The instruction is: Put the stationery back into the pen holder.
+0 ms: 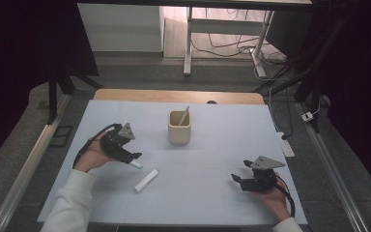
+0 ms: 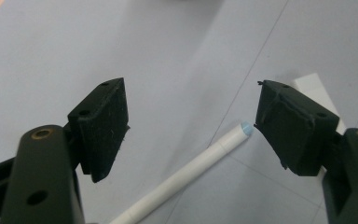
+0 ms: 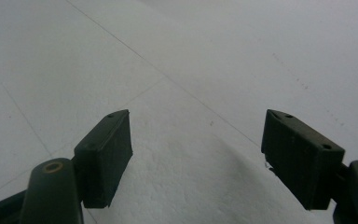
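Note:
My left gripper (image 1: 134,157) (image 2: 189,109) stands open over the left side of the pale blue table mat (image 1: 222,145). Under its jaws a white pen (image 1: 136,165) (image 2: 191,170) with a light blue tip lies on the mat; the pads do not touch it. Just beyond lies a white flat block (image 1: 146,180) (image 2: 313,86), partly hidden behind one jaw in the left gripper view. My right gripper (image 1: 236,180) (image 3: 196,128) rests open at the front right with nothing between its jaws. A beige cup (image 1: 179,127) at the middle holds a grey pen (image 1: 184,116).
The mat covers a wooden table whose far edge (image 1: 178,95) shows behind the cup. Dark stands (image 1: 53,92) flank the table, and cables (image 1: 285,135) lie on the floor at the right. A white-sleeved forearm (image 1: 70,205) comes in at the lower left.

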The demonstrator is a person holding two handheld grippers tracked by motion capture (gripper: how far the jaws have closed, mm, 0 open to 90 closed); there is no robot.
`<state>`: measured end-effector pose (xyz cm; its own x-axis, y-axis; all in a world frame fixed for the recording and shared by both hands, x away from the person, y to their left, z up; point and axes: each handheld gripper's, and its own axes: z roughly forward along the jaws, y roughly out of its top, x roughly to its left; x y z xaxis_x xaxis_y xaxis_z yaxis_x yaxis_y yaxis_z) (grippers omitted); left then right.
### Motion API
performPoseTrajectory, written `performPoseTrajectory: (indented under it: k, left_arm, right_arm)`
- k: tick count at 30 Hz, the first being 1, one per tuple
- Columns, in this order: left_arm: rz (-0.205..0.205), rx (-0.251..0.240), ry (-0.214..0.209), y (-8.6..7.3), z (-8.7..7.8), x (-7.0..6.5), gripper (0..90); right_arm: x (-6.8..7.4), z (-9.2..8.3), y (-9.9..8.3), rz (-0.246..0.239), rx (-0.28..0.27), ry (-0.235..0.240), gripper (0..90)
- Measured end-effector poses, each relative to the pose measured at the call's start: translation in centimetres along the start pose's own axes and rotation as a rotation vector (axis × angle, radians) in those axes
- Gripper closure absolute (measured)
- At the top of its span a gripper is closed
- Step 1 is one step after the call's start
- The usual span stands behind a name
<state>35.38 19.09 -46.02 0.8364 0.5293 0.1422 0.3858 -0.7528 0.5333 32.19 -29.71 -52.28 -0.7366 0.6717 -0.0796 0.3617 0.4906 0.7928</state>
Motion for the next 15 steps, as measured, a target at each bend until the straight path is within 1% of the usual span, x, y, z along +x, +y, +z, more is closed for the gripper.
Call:
performPoseTrajectory:
  k: [4,6,8,11,15]
  left_arm:
    - [0.039,0.014,-0.008,-0.06,-0.1,-0.12,26.5]
    - [0.051,0.008,-0.018,-0.04,-0.13,-0.17,26.8]
    - [0.077,0.016,-0.033,-0.05,-0.05,-0.21,26.9]
    - [0.118,0.058,-0.044,0.01,0.18,-0.11,26.9]
    - [0.159,0.107,-0.049,0.1,0.57,0.19,26.9]
  right_arm:
    - [0.02,0.01,-0.02,0.005,-0.003,-0.003,23.7]
    - [0.02,0.04,-0.04,0.007,-0.002,-0.002,23.7]
    - [0.05,0.14,-0.06,0.007,0.003,-0.001,23.7]
    - [0.07,0.11,-0.04,0.003,0.004,-0.002,23.7]
    - [-0.01,-0.03,-0.01,0.004,-0.001,0.0,23.7]
